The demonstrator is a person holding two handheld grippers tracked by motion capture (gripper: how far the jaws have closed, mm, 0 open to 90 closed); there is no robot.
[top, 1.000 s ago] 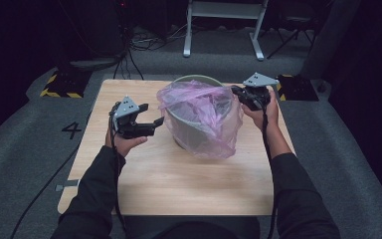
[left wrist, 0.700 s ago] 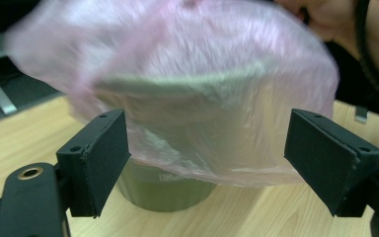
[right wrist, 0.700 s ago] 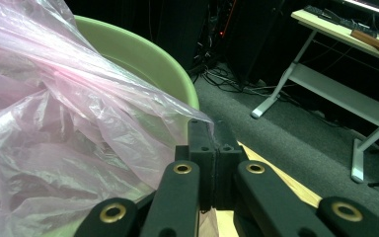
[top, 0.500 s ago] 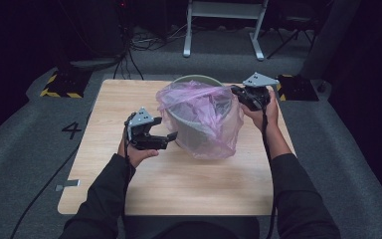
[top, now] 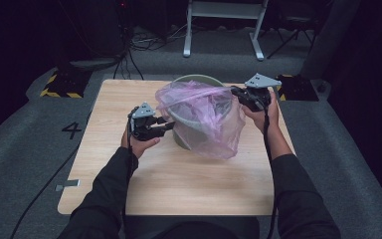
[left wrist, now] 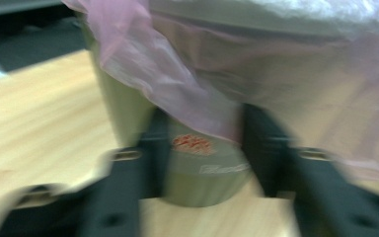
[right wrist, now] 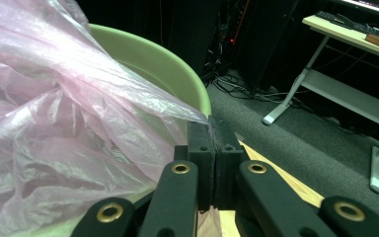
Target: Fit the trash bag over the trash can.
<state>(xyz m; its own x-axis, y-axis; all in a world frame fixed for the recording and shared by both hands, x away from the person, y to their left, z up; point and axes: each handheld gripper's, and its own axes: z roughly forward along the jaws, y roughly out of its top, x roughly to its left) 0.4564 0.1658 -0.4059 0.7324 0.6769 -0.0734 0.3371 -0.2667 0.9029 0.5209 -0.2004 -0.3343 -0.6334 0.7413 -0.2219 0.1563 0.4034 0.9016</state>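
Standing on the wooden counter (top: 129, 184), the green bin (top: 196, 82) wears a pink plastic bag (top: 204, 117) draped over its rim. The right gripper (top: 235, 91) is clamped tight on the bag's edge at the rim. The left gripper (top: 168, 127), its jaws having just been closing, straddles the bin's lower side with the bag's hanging edge between them; the blur hides whether they pinch it

Left hand-held gripper (left wrist: 202, 163) view motion-blurred; bin (left wrist: 197, 163) label unreadable, rim cut off.

Thin pink plastic bag (top: 206, 117) is looking crinkled and glossy; green bin (right wrist: 158, 64) smooth plastic; tabletop (top: 179, 184) matt pale wood.
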